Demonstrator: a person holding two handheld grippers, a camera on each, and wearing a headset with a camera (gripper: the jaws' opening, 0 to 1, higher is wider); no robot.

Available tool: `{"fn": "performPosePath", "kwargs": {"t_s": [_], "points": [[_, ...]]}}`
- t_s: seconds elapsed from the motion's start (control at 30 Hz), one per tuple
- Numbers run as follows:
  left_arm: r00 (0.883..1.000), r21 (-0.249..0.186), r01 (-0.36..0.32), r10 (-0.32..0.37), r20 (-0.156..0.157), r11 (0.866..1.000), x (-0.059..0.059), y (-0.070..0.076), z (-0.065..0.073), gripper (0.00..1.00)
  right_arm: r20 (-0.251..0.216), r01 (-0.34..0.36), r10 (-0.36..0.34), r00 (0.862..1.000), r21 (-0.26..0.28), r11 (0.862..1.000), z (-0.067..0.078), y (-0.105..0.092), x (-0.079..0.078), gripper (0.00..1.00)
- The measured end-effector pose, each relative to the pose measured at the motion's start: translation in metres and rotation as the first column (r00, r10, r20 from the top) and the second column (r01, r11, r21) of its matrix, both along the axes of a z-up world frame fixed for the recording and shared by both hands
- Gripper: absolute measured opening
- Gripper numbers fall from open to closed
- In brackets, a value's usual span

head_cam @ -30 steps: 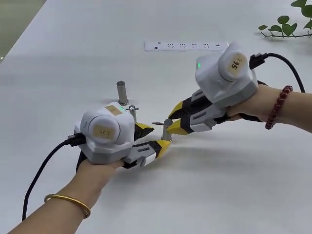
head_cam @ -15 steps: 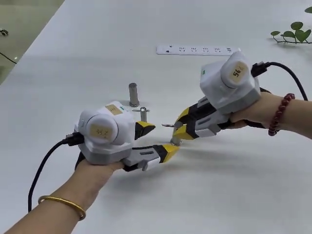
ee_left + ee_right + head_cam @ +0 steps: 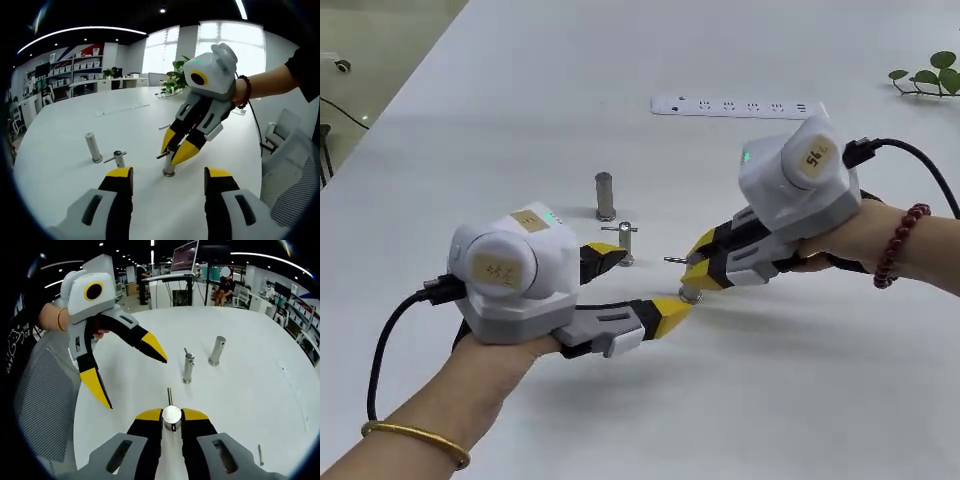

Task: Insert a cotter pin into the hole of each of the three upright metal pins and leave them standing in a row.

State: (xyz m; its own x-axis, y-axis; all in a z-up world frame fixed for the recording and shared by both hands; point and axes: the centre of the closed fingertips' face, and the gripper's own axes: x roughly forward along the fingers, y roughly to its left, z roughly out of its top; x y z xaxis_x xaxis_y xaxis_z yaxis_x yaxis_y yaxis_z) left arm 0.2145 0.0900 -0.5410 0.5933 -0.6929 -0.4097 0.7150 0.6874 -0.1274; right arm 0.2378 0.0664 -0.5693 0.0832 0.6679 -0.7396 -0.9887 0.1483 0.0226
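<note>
Left gripper (image 3: 652,282) spread wide; right gripper (image 3: 690,268) fingers (image 3: 708,272) tight together.

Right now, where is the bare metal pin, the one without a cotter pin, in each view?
Head view: bare pin, slightly left of centre, above mid-height.
Left gripper view: bare pin, left side, just below mid-height.
Right gripper view: bare pin, right of centre, just above mid-height.
Shared landmark: the pin with a cotter pin through it stands beside it, to its right in the left gripper view and to its left in the right gripper view.
</note>
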Motion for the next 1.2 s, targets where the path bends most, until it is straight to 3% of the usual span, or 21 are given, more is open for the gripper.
{"fn": "performPosePath", "kwargs": {"t_s": [0.47,0.8,1.2], "points": [[0.999,0.016,0.017,-0.018,0.029,1.000,-0.011,0.008,0.010,0.68,-0.004,-0.054,0.054,0.999,-0.020,0.998,-0.001,0.000,-0.001,0.08],[0.999,0.001,-0.015,0.015,0.030,1.000,-0.009,0.015,0.007,0.80,0.005,-0.073,0.074,0.997,-0.027,0.997,0.002,0.000,0.007,0.08],[0.998,0.012,-0.020,0.019,0.052,1.000,-0.003,0.019,0.006,0.84,0.019,-0.076,0.076,0.997,-0.043,0.996,0.005,-0.002,0.021,0.08]]}}
